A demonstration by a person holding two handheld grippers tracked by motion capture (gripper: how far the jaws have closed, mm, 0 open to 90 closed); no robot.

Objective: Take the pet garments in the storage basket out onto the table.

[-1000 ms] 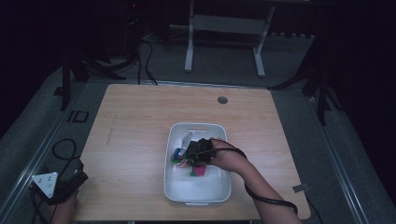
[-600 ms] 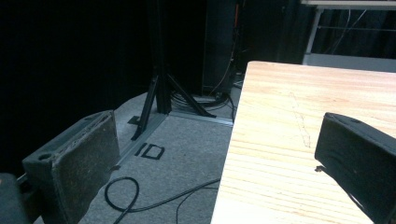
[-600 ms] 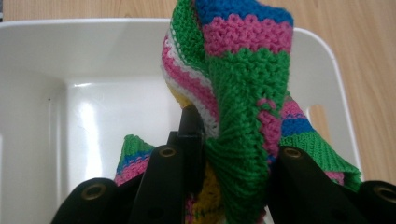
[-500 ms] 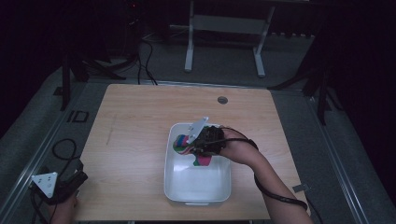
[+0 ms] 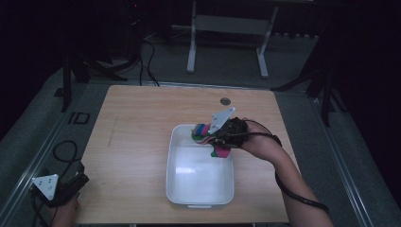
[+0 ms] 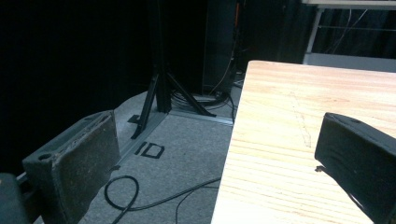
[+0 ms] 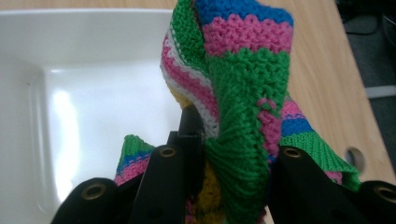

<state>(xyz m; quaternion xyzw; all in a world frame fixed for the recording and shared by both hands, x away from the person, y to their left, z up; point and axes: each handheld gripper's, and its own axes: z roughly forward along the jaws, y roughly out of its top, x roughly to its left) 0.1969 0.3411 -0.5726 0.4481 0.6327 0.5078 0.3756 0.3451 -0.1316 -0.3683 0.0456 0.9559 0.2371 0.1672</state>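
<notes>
A: Right claw (image 5: pixel 213 138) — state?
B: Clamped on the knitted cloth (image 7: pixel 233 93), a bunch of green, pink, blue, white and yellow stripes pinched between the two black jaws. In the high view the cloth (image 5: pixel 208 137) hangs from the claw over the far right corner of the white tub (image 5: pixel 198 198), off the tub's floor.
A: Tub contents otherwise?
B: Bare white floor, glare on it. The tub sits on the wooden counter (image 5: pixel 137 132), near its middle and toward the near edge.
A: Left claw (image 5: pixel 75 182)?
B: Jaws apart, nothing between them. It is well left of the tub, at the counter's near left corner, held by a hand (image 5: pixel 64 213). Its own view looks past the counter edge to grey floor and a black cable (image 6: pixel 140 196).
</notes>
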